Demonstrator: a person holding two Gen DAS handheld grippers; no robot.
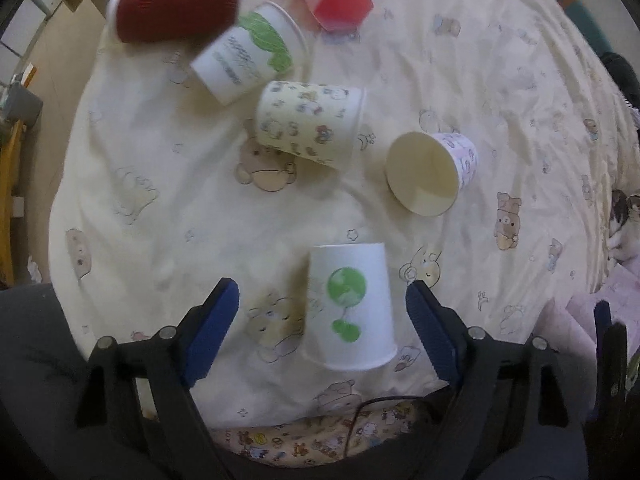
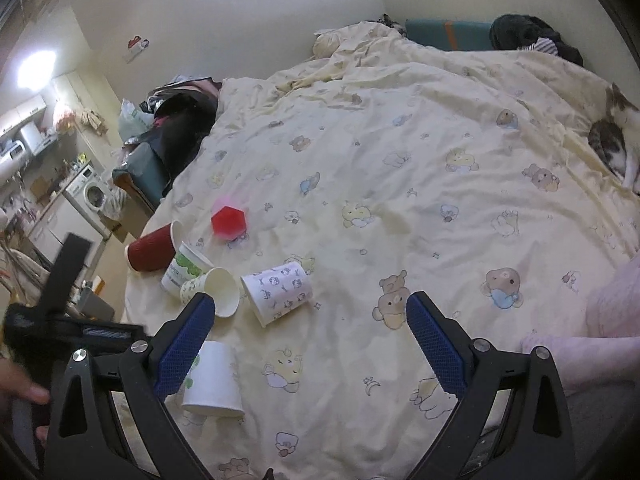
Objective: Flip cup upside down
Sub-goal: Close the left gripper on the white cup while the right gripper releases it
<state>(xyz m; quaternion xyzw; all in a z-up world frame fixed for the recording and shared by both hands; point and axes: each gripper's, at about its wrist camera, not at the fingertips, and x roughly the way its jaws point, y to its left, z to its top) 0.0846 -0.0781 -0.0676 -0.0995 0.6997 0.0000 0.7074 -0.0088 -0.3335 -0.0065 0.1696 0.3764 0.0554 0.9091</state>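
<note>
A white paper cup with a green print (image 1: 350, 308) stands upside down on the bed quilt (image 1: 160, 208), rim down. My left gripper (image 1: 322, 320) is open, its blue fingers on either side of this cup and apart from it. The same cup shows in the right wrist view (image 2: 212, 380), partly behind the left blue finger. My right gripper (image 2: 306, 340) is open and empty above bare quilt (image 2: 400, 160).
Several other cups lie on their sides further back: a dark red one (image 1: 176, 4), a white and green one (image 1: 248, 56), a yellow patterned one (image 1: 308, 124), a purple patterned one (image 1: 432, 172). A pink cup (image 1: 336, 0) stands upside down. A cat (image 2: 616, 136) lies at the right.
</note>
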